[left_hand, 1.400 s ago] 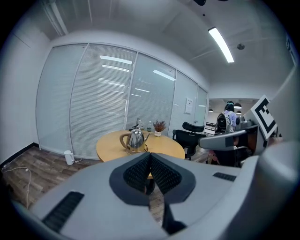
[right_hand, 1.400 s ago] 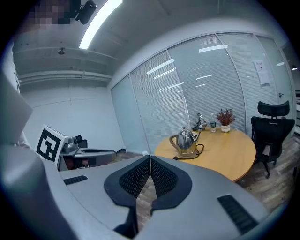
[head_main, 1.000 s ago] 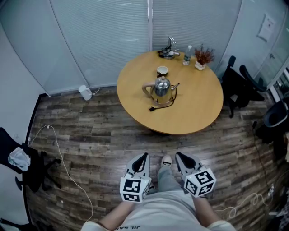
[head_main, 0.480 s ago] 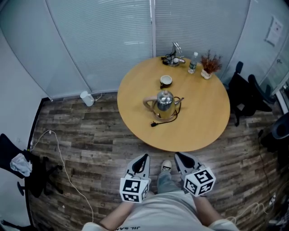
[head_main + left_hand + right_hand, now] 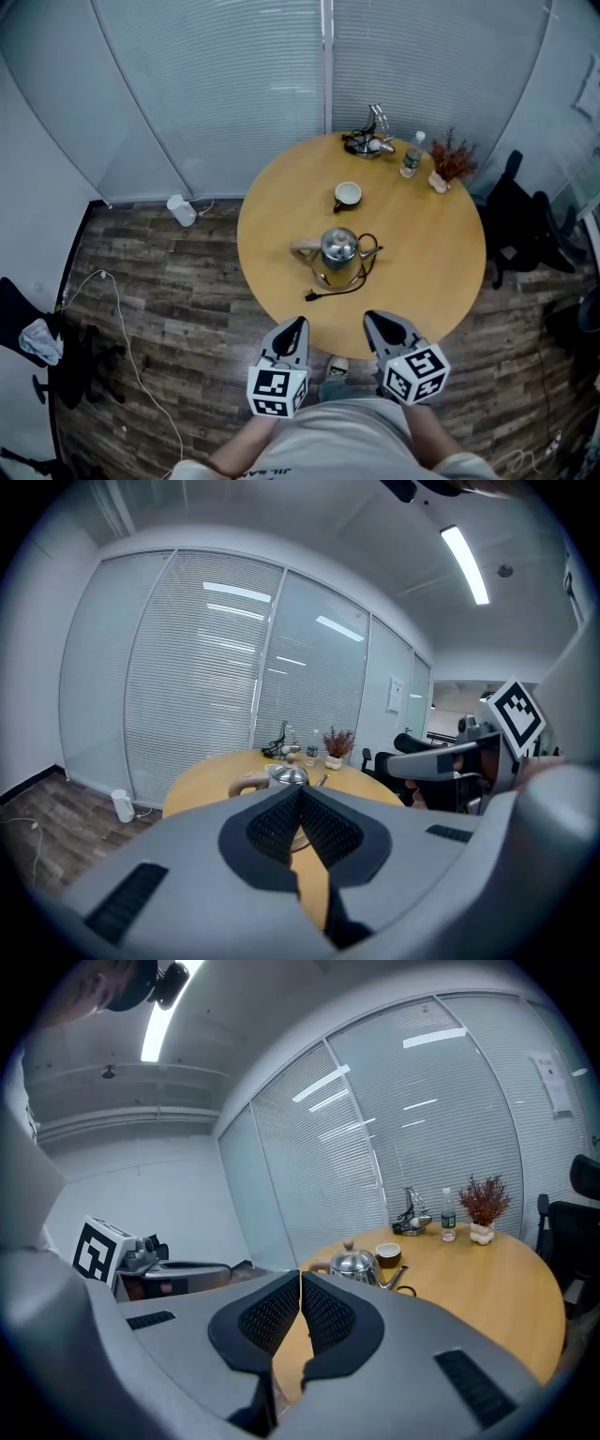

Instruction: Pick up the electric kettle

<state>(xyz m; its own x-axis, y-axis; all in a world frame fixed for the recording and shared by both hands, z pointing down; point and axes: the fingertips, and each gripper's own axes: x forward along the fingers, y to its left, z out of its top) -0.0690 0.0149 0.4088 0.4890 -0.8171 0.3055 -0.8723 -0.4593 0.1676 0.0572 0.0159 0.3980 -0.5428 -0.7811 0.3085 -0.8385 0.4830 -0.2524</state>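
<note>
The steel electric kettle [image 5: 338, 257] with a tan handle stands on its base near the middle of the round wooden table [image 5: 441, 272], its black cord trailing toward the near edge. It also shows in the left gripper view, kettle [image 5: 287, 775], and in the right gripper view, kettle [image 5: 354, 1265]. My left gripper [image 5: 298, 325] and right gripper [image 5: 374, 322] hover side by side at the table's near edge, well short of the kettle. Both are shut with nothing between the pads.
A cup [image 5: 348, 195] sits beyond the kettle. At the far rim are a small desk lamp [image 5: 372, 139], a water bottle [image 5: 411, 157] and a potted red plant [image 5: 451, 163]. Black office chairs [image 5: 530, 234] stand at the right. A white cable [image 5: 131, 347] lies on the wood floor.
The table and kettle have come much closer in the head view. Both grippers, still shut, now reach the table's near edge.
</note>
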